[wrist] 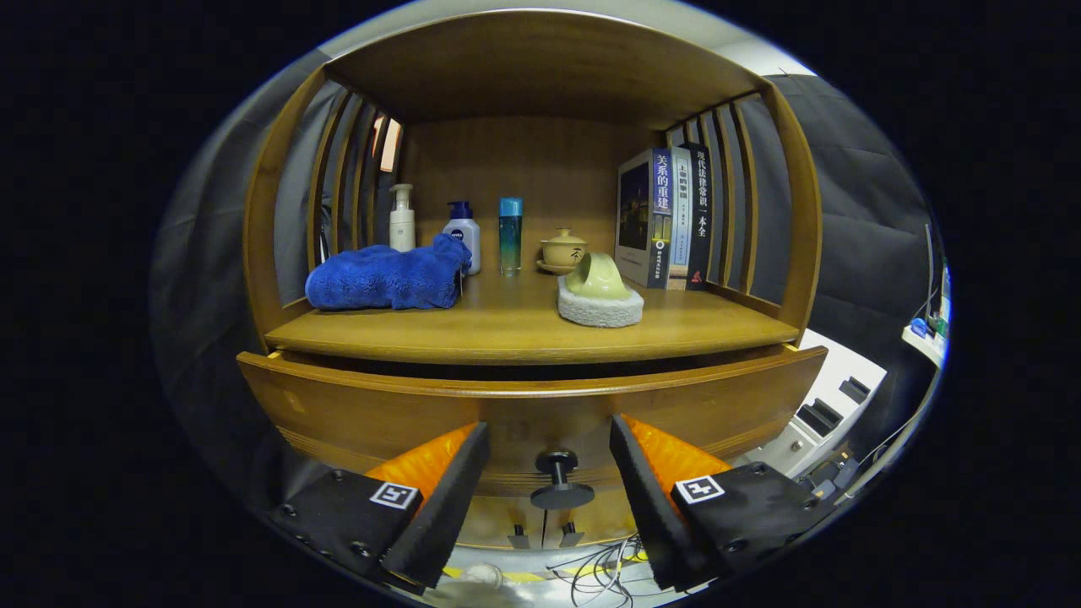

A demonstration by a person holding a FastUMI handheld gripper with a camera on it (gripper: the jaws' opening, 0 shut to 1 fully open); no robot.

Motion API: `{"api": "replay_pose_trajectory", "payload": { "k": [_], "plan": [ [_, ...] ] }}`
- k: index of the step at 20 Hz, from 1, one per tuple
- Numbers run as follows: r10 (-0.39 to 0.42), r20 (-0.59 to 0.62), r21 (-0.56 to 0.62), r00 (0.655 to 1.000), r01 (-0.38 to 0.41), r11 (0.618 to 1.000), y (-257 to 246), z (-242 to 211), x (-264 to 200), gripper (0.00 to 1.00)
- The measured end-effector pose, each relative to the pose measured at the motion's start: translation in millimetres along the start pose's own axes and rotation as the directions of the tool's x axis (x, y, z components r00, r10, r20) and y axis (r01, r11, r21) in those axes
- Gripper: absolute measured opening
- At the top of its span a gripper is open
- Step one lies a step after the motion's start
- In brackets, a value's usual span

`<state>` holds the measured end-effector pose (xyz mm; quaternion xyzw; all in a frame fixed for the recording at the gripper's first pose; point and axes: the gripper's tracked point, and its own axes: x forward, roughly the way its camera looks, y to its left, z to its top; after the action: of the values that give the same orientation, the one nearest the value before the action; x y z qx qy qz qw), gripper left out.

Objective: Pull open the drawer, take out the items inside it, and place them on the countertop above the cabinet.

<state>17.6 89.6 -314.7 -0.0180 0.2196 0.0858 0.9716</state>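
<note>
The gripper (549, 452) is level with the drawer (540, 405), its fingers spread wide and gripping nothing. The drawer's knob (557, 481) sits in the gap between them, apart from both. The drawer is pulled out a little: a dark slit runs between its top edge and the front edge of the countertop (524, 325) above. That slit is too narrow and dark to tell what lies inside.

On the countertop, a blue towel (388, 279) lies bunched at the left edge. Along the back panel stand a white pump bottle (402, 219), a second pump bottle with a blue top (464, 232) just behind the towel, and a slim blue-green bottle (510, 236). A small lidded cup (563, 250) sits near the back, and ahead of it a pale green dish rests tilted on a white round pad (600, 309). Books (667, 215) stand upright against the slatted right side. The front middle of the countertop is bare wood, with open room between towel and pad.
</note>
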Motion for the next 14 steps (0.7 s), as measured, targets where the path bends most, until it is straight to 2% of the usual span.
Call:
{"api": "replay_pose_trajectory", "payload": {
  "k": [7, 8, 14],
  "plan": [
    [0.026, -0.005, 0.0, 1.0, -0.026, 1.0, 3, 6, 36, 0.95],
    [0.033, -0.006, -0.01, 0.999, -0.033, 0.999, 3, 9, 23, 0.95],
    [0.007, -0.011, 0.027, 1.0, -0.006, 1.0, -2, 8, 23, 0.95]
  ]
}}
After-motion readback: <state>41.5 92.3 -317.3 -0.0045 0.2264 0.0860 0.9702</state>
